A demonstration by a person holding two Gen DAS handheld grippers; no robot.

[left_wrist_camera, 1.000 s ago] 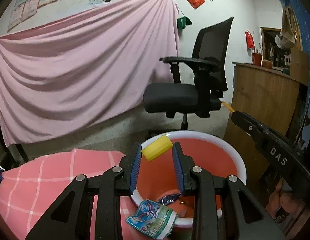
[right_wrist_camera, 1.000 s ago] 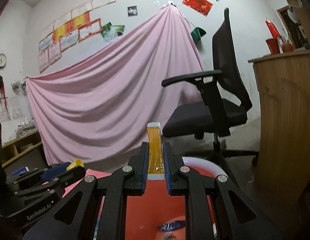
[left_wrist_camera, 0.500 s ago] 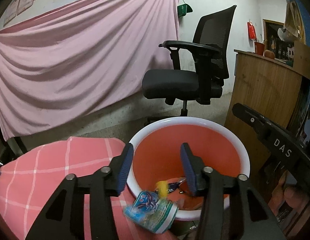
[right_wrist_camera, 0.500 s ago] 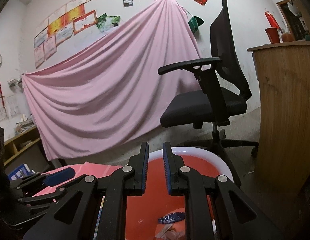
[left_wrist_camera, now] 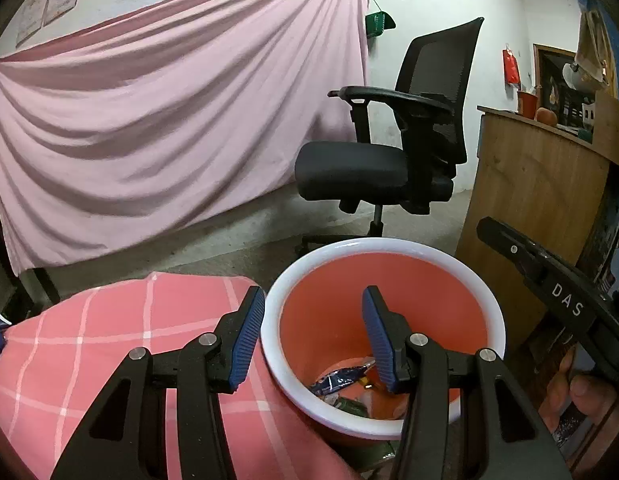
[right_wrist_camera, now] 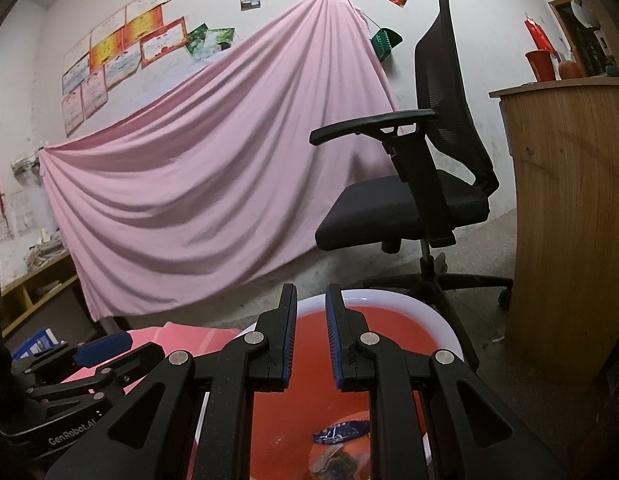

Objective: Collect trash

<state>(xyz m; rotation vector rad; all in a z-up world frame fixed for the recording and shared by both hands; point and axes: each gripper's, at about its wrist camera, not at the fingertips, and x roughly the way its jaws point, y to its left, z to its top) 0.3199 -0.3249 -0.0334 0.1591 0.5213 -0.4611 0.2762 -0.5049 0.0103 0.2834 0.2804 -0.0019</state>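
**Both grippers empty over the bin, trash inside**

Left gripper [left_wrist_camera: 313, 334]: jaws apart, nothing between the blue pads. It points down at the near-left rim of the bin; the left finger sits over the pink checked cloth [left_wrist_camera: 109, 332], the right finger over the bin's mouth.

Right gripper [right_wrist_camera: 311, 336]: jaws nearly together, only a narrow gap between the pads, nothing in that gap. It points more level, over the bin from the other side. In the left wrist view its black body crosses the right edge, with a hand [left_wrist_camera: 589, 392] gripping it low down.

Bin [left_wrist_camera: 383, 246]: round, white rim, orange-red inside, standing on the floor against the edge of the cloth-covered surface. Upright, mouth open.

Trash: at the bottom of the bin lies a dark blue wrapper [left_wrist_camera: 341, 376], with an orange-yellow piece [left_wrist_camera: 367, 380] just beside it and some paler and greenish scraps next to those. The right wrist view shows the same blue wrapper [right_wrist_camera: 341, 430] and a crumpled pale piece below it; can't tell what the scraps are.

Further out: black office chair [left_wrist_camera: 393, 160] behind the bin, wooden counter [left_wrist_camera: 537, 184] to its right, pink sheet [left_wrist_camera: 169, 112] hung across the back wall with papers pinned above it.
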